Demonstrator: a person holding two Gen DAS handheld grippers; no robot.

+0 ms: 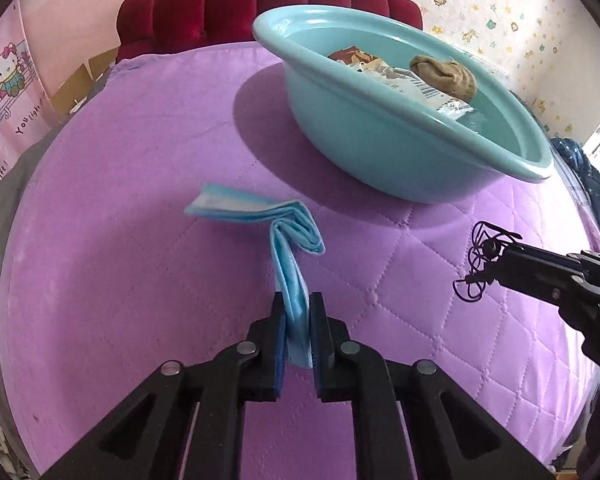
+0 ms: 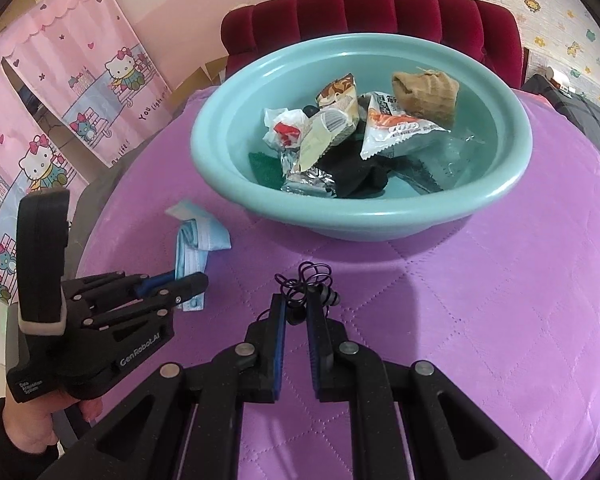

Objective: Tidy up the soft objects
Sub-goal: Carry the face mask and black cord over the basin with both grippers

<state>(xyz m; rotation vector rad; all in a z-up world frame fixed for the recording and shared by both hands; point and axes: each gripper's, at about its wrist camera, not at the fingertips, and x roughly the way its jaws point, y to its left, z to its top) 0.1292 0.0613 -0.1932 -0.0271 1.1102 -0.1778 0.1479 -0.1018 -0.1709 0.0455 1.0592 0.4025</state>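
My left gripper (image 1: 297, 304) is shut on one end of a folded light-blue face mask (image 1: 260, 216); the rest of the mask lies on the purple quilted cover. The mask (image 2: 198, 240) and left gripper (image 2: 188, 286) also show in the right wrist view. My right gripper (image 2: 298, 304) is shut on a tangle of black earphones with thin wire (image 2: 306, 280), held just above the cover; it also shows in the left wrist view (image 1: 480, 264). A teal basin (image 2: 380, 216) ahead holds snack packets, a black sock (image 2: 360, 174) and a tan sock (image 2: 426, 90).
The purple quilted cover (image 2: 500, 300) lies over a round surface. A dark red padded chair back (image 2: 380, 8) stands behind the basin (image 1: 380, 136). A pink Hello Kitty curtain (image 2: 60, 100) hangs at the left. Dark blue fabric (image 1: 580, 172) lies at the right edge.
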